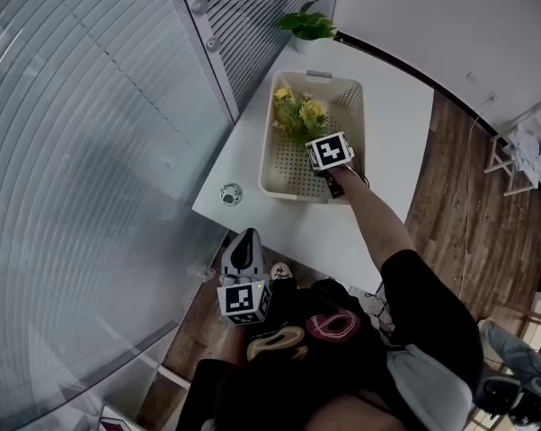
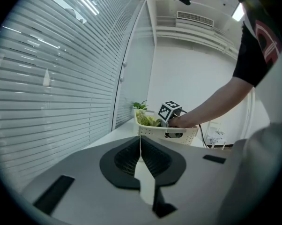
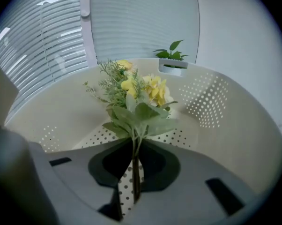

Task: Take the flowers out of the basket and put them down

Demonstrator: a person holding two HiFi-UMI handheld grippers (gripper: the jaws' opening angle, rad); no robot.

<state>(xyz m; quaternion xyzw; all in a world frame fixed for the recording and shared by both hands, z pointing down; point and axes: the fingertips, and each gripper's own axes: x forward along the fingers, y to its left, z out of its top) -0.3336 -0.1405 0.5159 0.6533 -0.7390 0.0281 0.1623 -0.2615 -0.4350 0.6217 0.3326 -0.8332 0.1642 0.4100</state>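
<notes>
A bunch of yellow flowers (image 1: 299, 112) with green leaves stands in the cream perforated basket (image 1: 352, 99) on the white table (image 1: 392, 142). My right gripper (image 1: 314, 136) reaches into the basket and is shut on the flower stems. In the right gripper view the thin stems run between the pads of that gripper (image 3: 134, 168), and the flowers (image 3: 137, 92) stand upright above the basket's floor (image 3: 211, 102). My left gripper (image 1: 243, 243) hangs off the table's near edge, shut and holding nothing. The left gripper view shows this gripper (image 2: 141, 144) facing the basket (image 2: 178, 134).
A small potted plant (image 1: 308, 25) stands at the table's far corner behind the basket. A small round object (image 1: 231, 193) lies near the table's left corner. A glass wall with blinds (image 1: 91, 151) runs along the left. Wooden floor (image 1: 459, 205) lies to the right.
</notes>
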